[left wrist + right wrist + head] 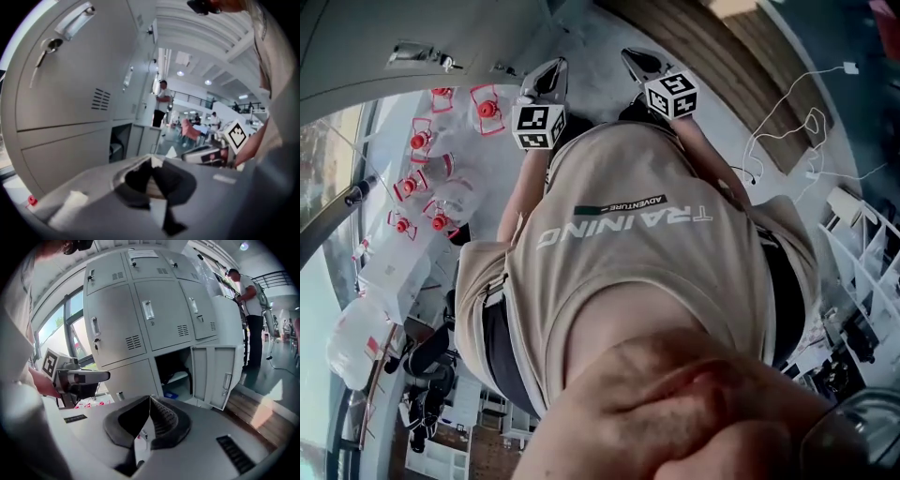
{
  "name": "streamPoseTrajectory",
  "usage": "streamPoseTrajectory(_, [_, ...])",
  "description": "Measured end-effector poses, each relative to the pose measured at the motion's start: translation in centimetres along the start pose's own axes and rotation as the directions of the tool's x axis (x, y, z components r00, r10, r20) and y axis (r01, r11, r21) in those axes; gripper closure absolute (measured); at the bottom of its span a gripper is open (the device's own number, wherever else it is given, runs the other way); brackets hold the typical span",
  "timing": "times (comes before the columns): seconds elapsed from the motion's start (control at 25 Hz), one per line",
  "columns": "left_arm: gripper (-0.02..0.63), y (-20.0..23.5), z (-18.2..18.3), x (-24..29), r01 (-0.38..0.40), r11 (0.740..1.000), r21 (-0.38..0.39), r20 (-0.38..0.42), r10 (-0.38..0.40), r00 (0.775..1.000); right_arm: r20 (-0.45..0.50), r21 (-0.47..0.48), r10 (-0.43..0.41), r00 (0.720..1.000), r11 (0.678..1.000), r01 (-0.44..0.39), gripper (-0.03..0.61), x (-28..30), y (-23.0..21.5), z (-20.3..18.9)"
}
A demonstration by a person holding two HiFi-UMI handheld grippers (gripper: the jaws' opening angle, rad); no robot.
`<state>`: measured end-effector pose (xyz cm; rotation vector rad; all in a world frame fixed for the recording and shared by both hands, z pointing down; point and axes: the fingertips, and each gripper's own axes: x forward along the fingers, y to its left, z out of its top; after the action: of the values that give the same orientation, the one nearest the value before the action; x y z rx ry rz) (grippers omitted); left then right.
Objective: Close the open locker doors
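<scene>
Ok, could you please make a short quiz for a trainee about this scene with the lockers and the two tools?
1. True or false: the right tool is holding a key.
2. In the right gripper view, in which row is the open locker door? A) top B) middle C) bottom
3. Fill in: the jaws of the left tool are ____ (apart / together).

Key: 1 false, its jaws are together with nothing between them; 2 C; 3 together.
</scene>
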<state>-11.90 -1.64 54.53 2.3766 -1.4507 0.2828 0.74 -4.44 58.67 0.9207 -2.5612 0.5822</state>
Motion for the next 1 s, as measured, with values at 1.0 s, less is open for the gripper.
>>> streamPoseTrajectory(1.0, [0.614, -20.5, 5.2, 23.1, 0.136, 0.991, 0.01, -0.116, -0.134, 0.984, 0.006, -0.016, -0.095, 0.995, 0.995, 0.095, 0.563, -12.8, -25.3, -3.2])
